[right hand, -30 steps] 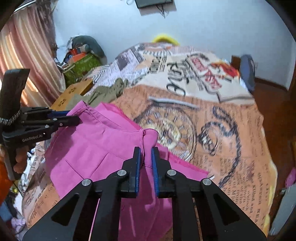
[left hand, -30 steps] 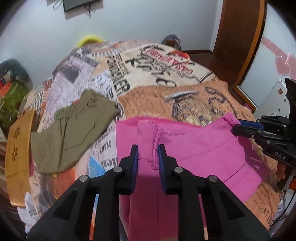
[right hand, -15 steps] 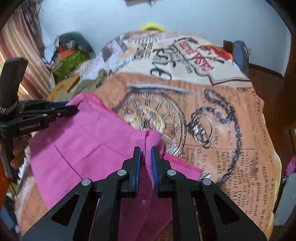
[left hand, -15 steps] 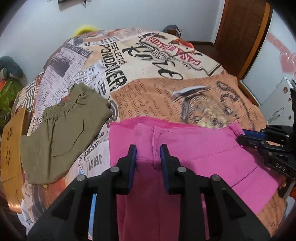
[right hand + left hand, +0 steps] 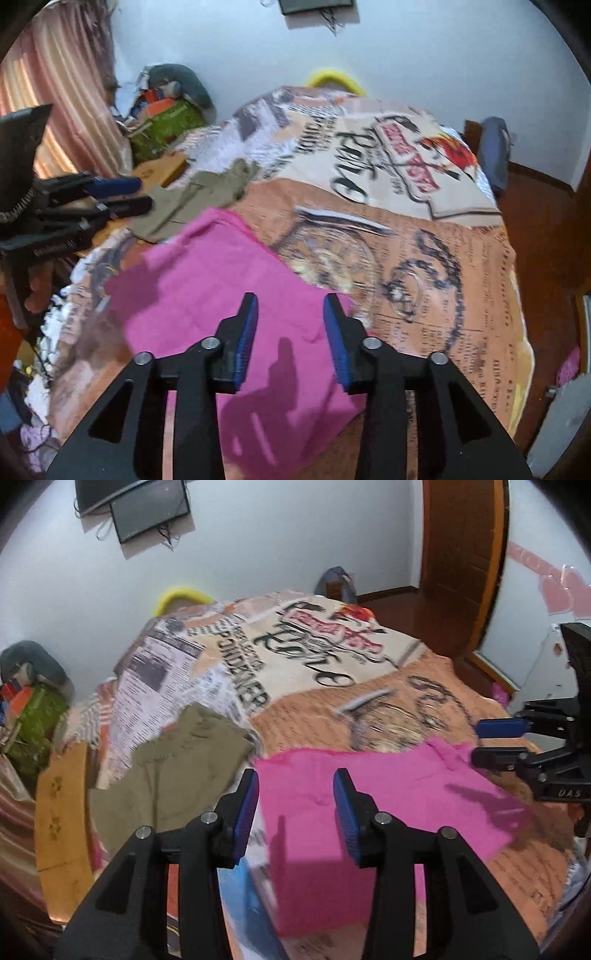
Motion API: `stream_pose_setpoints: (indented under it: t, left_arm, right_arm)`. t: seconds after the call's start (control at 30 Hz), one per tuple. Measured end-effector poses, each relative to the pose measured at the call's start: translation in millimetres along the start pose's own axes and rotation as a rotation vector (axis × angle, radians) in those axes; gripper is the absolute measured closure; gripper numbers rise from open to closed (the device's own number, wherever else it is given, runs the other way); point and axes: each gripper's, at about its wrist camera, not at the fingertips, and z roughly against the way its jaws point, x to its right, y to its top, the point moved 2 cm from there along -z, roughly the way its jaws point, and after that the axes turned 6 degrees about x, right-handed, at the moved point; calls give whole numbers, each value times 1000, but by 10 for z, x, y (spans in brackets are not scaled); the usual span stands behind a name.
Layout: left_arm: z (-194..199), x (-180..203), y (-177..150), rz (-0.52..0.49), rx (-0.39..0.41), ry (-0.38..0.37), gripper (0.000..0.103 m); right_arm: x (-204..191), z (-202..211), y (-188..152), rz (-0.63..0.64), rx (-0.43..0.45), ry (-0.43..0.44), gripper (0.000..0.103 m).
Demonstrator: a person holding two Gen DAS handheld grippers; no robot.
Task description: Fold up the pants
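The pink pants (image 5: 369,805) lie flat on the printed bedspread (image 5: 332,709), also visible in the right wrist view as the pink pants (image 5: 221,302). My left gripper (image 5: 295,786) hangs above their left edge; its jaws are opening and nothing is between them. My right gripper (image 5: 290,314) hovers over the pants' right edge, its jaws also opening with nothing between them. Each gripper shows in the other's view: the right gripper (image 5: 498,742) at the right, the left gripper (image 5: 133,194) at the left, a hand (image 5: 37,288) on its handle.
Folded olive pants (image 5: 173,760) lie left of the pink ones. A wooden board (image 5: 62,823) and a heap of bags (image 5: 166,110) sit beside the bed on the left. A wooden door (image 5: 461,554) and dark floor (image 5: 546,229) are to the right.
Both grippers let go of the pink waistband and opened. The pants dropped flat onto the bed, and both grippers rose away from the fabric.
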Motion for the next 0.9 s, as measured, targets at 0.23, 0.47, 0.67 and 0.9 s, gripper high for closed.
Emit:
stream_pose_setpoints:
  t: [0.23, 0.47, 0.67, 0.9]
  left_arm:
    - [-209, 335, -496, 26, -151, -100, 61]
    - [-153, 227, -683, 65, -134, -74, 43]
    - [41, 29, -869, 72, -90, 6, 41]
    - [-11, -201, -989, 143, -140, -8, 41]
  right_arm:
    - [-235, -322, -363, 5, -129, 61, 68]
    - [-128, -193, -612, -21, -140, 26, 62]
    - [112, 40, -815, -91, -140, 2, 53]
    - [151, 60, -811, -130, -136, -18, 49]
